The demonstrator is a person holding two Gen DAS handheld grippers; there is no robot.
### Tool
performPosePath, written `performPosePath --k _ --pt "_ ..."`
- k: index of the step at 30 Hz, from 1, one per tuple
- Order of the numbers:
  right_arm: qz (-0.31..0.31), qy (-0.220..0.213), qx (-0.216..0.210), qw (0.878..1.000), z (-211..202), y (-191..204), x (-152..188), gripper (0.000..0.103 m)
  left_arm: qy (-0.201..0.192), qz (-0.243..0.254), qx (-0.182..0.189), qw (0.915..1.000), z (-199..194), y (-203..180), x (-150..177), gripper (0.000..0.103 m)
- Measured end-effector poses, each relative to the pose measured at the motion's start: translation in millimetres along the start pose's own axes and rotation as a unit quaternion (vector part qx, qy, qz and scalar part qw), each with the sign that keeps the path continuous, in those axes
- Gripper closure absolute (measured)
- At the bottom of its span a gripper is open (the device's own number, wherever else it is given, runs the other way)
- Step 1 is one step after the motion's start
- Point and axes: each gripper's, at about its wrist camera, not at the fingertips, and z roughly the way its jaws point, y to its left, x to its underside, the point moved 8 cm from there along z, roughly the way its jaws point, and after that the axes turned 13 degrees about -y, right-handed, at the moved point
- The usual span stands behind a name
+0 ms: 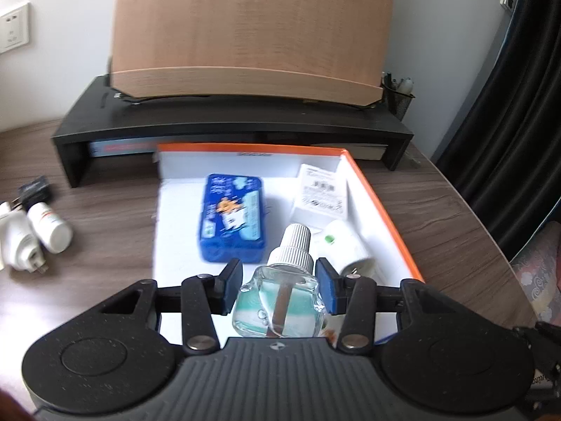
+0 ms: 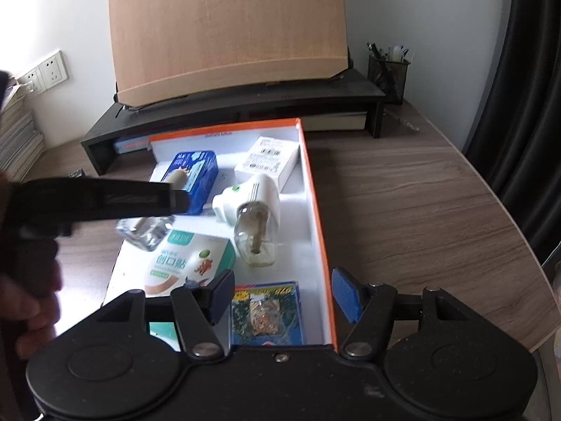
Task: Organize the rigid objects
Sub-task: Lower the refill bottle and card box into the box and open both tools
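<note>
My left gripper point(image 1: 278, 277) is shut on a clear bottle point(image 1: 280, 301) of pale liquid with a white ribbed cap, held over the white box with an orange rim point(image 1: 378, 207). Inside the box lie a blue tissue pack point(image 1: 231, 221), a white carton point(image 1: 322, 193) and a white plug-in vaporizer point(image 1: 347, 245). In the right wrist view my right gripper point(image 2: 283, 289) stands open over the box's near end, above a blue tiger-print packet point(image 2: 268, 312). A bandage box point(image 2: 189, 263) lies to its left. The held bottle point(image 2: 143, 233) shows there behind a left finger point(image 2: 105, 200).
A black monitor riser point(image 1: 228, 129) with a wooden board on it stands behind the box. A small white bottle point(image 1: 49, 228) and a white plug point(image 1: 17, 245) lie on the desk at left. A mesh pen holder point(image 2: 387, 70) stands at the back right. A person's hand point(image 2: 24, 315) shows at lower left.
</note>
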Motion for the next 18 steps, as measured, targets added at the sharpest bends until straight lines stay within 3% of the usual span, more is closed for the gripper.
performPosePath --k 3,5,8,15,18 --pt "-0.004 -0.014 0.004 1.0 -3.6 -1.3 -5.2 0.027 0.002 0.004 0.006 1.0 5.4 -7.9 -6.1 0.055" --pt "-0.007 -0.021 0.005 1.0 -5.7 -0.5 -8.0 0.027 0.0 0.011 0.009 0.9999 3.4 -11.5 -10.1 0.042" --pt "-0.011 -0.03 0.003 0.999 -8.8 4.2 -12.0 0.027 0.0 0.011 0.004 0.9999 -1.7 -8.8 -12.0 0.038" --pt "-0.03 -0.049 -0.021 0.998 -15.6 32.6 -19.6 0.024 0.007 -0.008 -0.034 0.9994 -21.0 23.3 -9.6 0.017" --pt "-0.039 -0.05 -0.038 0.997 -15.8 50.3 -21.2 0.024 0.004 -0.018 -0.047 0.9987 -33.9 40.0 -7.0 0.016"
